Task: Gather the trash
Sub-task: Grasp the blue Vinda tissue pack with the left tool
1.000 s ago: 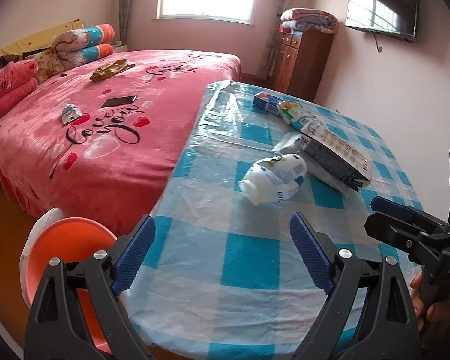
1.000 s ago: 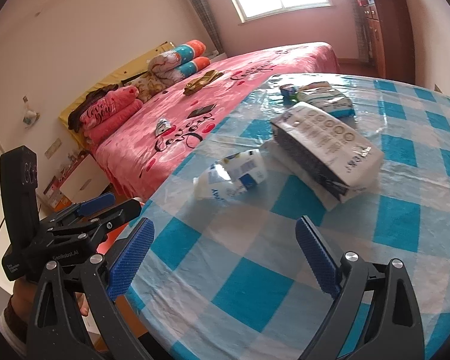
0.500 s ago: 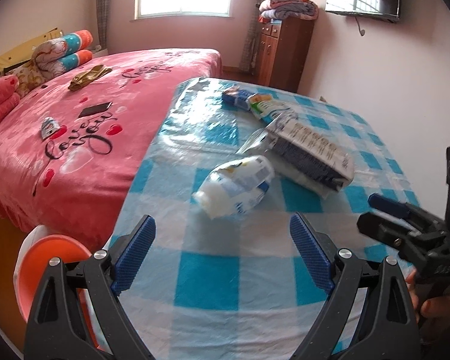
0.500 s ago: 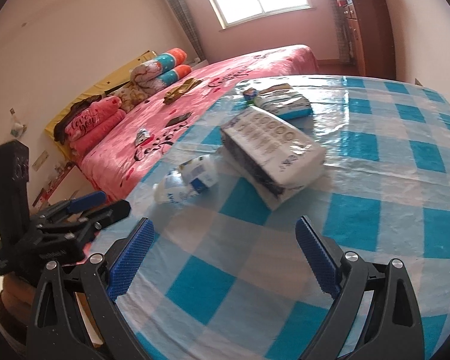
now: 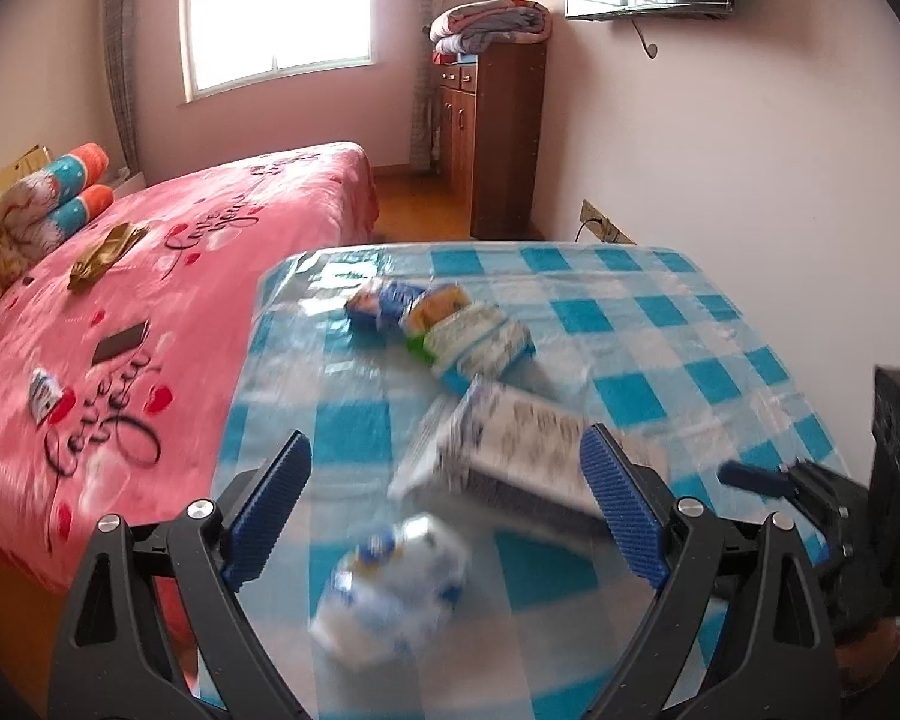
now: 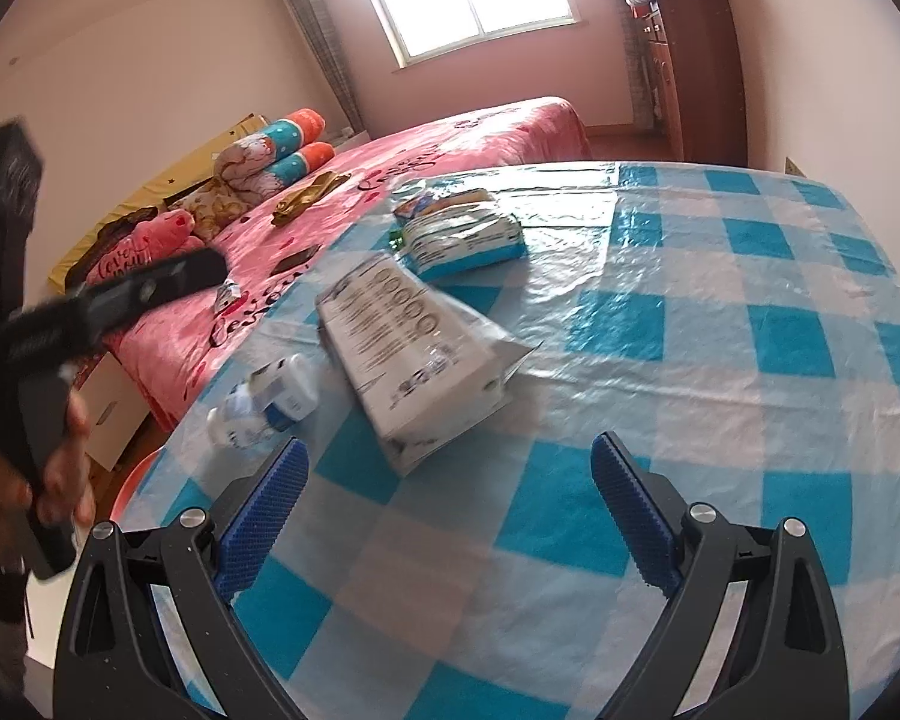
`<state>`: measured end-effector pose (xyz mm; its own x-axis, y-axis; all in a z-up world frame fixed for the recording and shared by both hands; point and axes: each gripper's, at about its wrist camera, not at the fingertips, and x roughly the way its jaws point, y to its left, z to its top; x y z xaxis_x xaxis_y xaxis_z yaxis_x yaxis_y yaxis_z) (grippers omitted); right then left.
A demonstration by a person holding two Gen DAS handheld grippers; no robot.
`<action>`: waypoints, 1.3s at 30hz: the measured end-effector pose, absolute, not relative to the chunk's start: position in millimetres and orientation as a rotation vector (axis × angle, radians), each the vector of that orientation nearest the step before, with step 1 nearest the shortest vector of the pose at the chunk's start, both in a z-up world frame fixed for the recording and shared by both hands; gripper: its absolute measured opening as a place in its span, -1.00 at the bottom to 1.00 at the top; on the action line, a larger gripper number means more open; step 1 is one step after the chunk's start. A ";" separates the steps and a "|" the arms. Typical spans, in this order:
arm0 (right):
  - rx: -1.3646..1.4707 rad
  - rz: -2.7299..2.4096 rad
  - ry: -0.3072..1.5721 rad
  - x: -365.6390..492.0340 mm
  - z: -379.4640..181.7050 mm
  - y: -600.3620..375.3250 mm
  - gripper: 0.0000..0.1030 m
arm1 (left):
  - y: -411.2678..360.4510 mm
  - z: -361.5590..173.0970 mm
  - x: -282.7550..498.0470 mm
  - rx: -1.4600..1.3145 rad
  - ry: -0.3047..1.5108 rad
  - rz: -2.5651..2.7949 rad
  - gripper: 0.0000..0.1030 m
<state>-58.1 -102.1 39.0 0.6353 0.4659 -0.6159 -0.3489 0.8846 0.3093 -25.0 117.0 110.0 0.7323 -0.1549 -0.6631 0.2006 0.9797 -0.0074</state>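
Your left tongs (image 5: 444, 516) gaped empty over blurred bottle (image 5: 390, 588) on tabletop (image 5: 660, 312). Right tongs (image 6: 450, 516) open too; only that view showed your hand (image 6: 60, 468).

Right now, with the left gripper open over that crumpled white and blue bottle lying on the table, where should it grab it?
Grip the crumpled bottle across its fat middle, coming straight down from above. It lies on its side between the open fingers of the left gripper, and the squashed body looks easier to pinch than the narrow neck end. Blur hides finer detail.
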 end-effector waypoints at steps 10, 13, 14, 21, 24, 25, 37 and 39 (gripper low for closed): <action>0.144 0.467 0.771 -45.3 28.3 -105.1 0.83 | 129.0 94.7 95.2 -0.166 0.836 -0.141 0.78; 0.131 0.470 0.778 -42.4 24.7 -105.4 0.83 | 137.0 80.2 128.2 -0.237 0.888 -0.083 0.78; 0.127 0.471 0.779 -41.7 24.4 -105.5 0.83 | 138.7 75.6 138.5 -0.252 0.902 -0.069 0.78; 0.119 0.493 0.790 -30.1 26.5 -106.2 0.83 | 139.1 53.8 194.6 -0.293 0.977 -0.003 0.78; 0.123 0.500 0.787 -26.5 29.1 -106.7 0.83 | 136.2 46.9 206.9 -0.288 1.005 0.034 0.78; 0.123 0.503 0.783 -25.7 30.4 -107.1 0.83 | 136.8 43.7 211.4 -0.297 1.012 0.042 0.78; 0.149 0.529 0.800 -20.7 29.1 -109.7 0.83 | 138.0 22.3 226.9 -0.277 1.094 0.042 0.54; 0.145 0.532 0.797 -20.3 29.9 -108.8 0.83 | 136.5 22.3 223.9 -0.264 1.089 0.035 0.53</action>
